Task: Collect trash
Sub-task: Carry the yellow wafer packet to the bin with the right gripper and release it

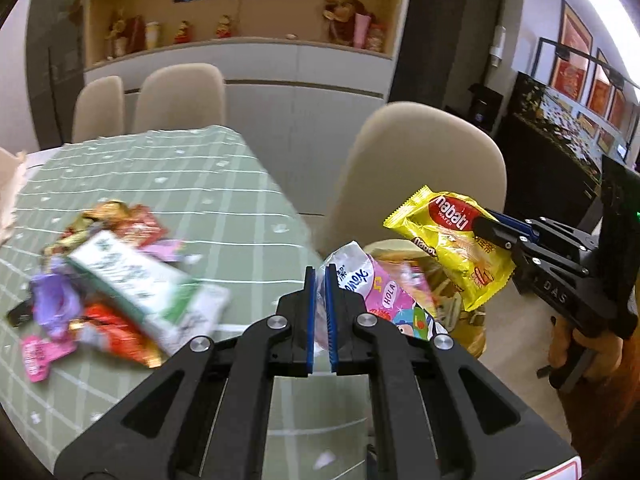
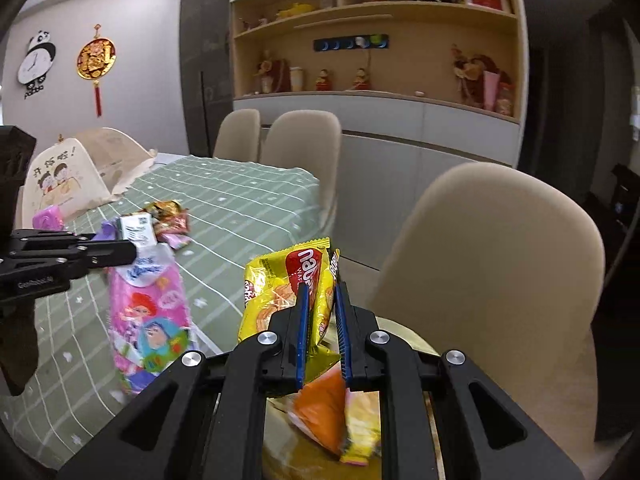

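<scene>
Holding wrappers (image 2: 336, 420), a yellow bin (image 2: 404, 330) below grippers.

Your worktop (image 2: 248, 200), green checked cloth: wrapper pile (image 1: 100, 264), white carton (image 1: 132, 280), folded mesh food cover (image 2: 76, 176) at far end.

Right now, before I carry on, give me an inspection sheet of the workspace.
Surface: table with green checked cloth.
Job's things: pink tissue pack in left gripper; yellow wafer wrapper in right gripper; bin with wrappers below the right gripper.
Clutter: pile of wrappers and a carton on the cloth; folded food cover at the far end.
Grippers: both shut on their items.
Cables: nothing seen.
Surroundings: beige chairs, wall shelves with figurines.
</scene>
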Available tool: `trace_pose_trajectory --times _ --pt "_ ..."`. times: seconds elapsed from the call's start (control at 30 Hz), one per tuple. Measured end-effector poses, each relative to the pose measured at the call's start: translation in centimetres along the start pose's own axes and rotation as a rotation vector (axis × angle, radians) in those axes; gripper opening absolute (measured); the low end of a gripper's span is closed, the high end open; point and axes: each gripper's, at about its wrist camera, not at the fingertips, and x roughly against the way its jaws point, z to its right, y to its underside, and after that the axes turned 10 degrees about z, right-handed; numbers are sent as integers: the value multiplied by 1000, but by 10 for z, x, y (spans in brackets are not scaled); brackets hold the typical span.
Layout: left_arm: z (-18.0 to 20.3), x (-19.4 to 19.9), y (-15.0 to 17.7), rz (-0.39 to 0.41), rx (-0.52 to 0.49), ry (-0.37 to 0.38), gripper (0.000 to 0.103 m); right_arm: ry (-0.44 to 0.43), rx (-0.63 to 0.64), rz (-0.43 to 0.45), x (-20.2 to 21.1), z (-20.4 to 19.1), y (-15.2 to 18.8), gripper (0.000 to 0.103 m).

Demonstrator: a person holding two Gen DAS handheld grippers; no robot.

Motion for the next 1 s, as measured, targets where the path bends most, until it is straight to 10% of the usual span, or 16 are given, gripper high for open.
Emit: trace_pose_trajectory --times 0.6,0.77,1.0 --pt "57 -137 17 -146 20 117 5 72 -87 -41 -9 74 32 14" --pt "54 -156 20 -178 89 165 36 66 -93 -61 -17 74 40 14" --pt "30 -127 11 -127 132 111 45 43 -63 -83 -32 61 49 14"
